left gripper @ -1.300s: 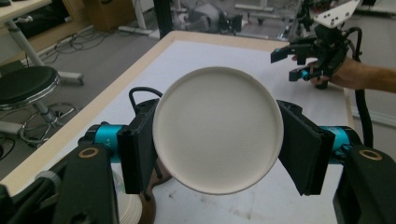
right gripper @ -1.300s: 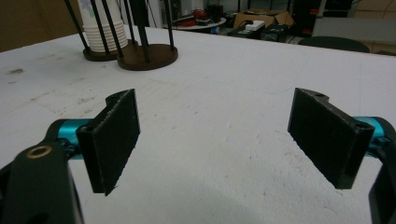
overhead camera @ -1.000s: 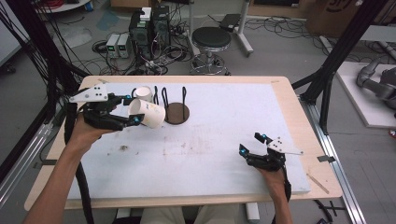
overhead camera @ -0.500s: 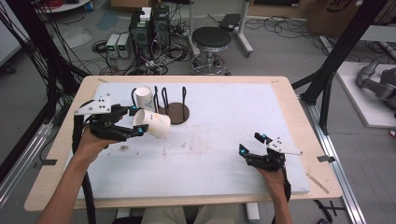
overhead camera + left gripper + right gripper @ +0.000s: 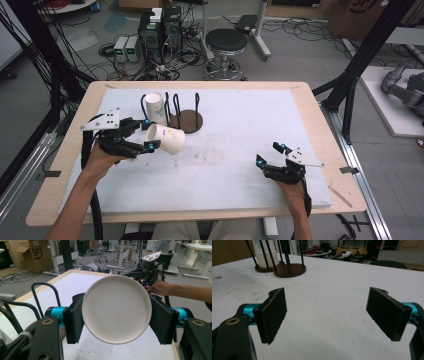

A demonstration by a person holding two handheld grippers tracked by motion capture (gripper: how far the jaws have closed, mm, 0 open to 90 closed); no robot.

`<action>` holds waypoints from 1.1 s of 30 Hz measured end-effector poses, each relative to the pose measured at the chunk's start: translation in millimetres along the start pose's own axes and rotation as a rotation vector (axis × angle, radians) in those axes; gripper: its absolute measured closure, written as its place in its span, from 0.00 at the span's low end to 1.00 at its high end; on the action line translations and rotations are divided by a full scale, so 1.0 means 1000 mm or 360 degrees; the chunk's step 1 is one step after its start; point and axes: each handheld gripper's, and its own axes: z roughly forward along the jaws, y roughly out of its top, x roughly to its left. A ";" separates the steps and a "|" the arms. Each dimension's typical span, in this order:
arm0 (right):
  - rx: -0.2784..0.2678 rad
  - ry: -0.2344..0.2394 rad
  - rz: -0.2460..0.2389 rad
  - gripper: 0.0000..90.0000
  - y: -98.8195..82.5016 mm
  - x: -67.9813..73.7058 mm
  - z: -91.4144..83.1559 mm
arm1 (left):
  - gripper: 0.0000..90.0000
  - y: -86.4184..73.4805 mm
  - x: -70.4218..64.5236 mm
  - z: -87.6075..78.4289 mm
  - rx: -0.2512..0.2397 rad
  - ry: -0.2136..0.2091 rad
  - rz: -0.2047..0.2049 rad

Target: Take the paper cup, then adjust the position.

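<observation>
My left gripper (image 5: 147,135) is shut on a white paper cup (image 5: 165,138), held on its side above the left part of the white table mat (image 5: 240,125). In the left gripper view the cup's round base (image 5: 116,312) faces the camera, with both black pads pressed on its sides. A stack of white cups (image 5: 155,108) stands in a black wire rack (image 5: 185,112) just behind; the right gripper view shows this stack (image 5: 265,255) far off. My right gripper (image 5: 270,155) rests low at the right front of the mat, open, with nothing between its pads (image 5: 272,312).
The rack's round dark base (image 5: 190,121) lies beside the cup stack. The wooden table edge (image 5: 320,120) frames the mat. A stool (image 5: 226,47), cables and black frame posts (image 5: 360,65) stand beyond the table.
My left gripper has sunk toward the mat and drawn a little nearer the front, carrying the cup along. My right gripper has stayed where it was.
</observation>
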 end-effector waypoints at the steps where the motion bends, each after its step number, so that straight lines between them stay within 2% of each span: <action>1: 0.0001 -0.0006 0.0000 0.19 0.000 0.000 0.000 | 0.39 -0.001 0.000 -0.001 -0.0010 -0.0005 0.0001; 8: 0.0002 -0.0013 0.0000 0.19 0.000 0.000 0.000 | 0.39 -0.006 0.001 -0.001 -0.0012 -0.0017 0.0001; 33: -0.0016 0.0000 -0.0023 0.19 0.000 0.001 -0.001 | 0.39 -0.008 0.003 -0.002 -0.0013 -0.0012 0.0007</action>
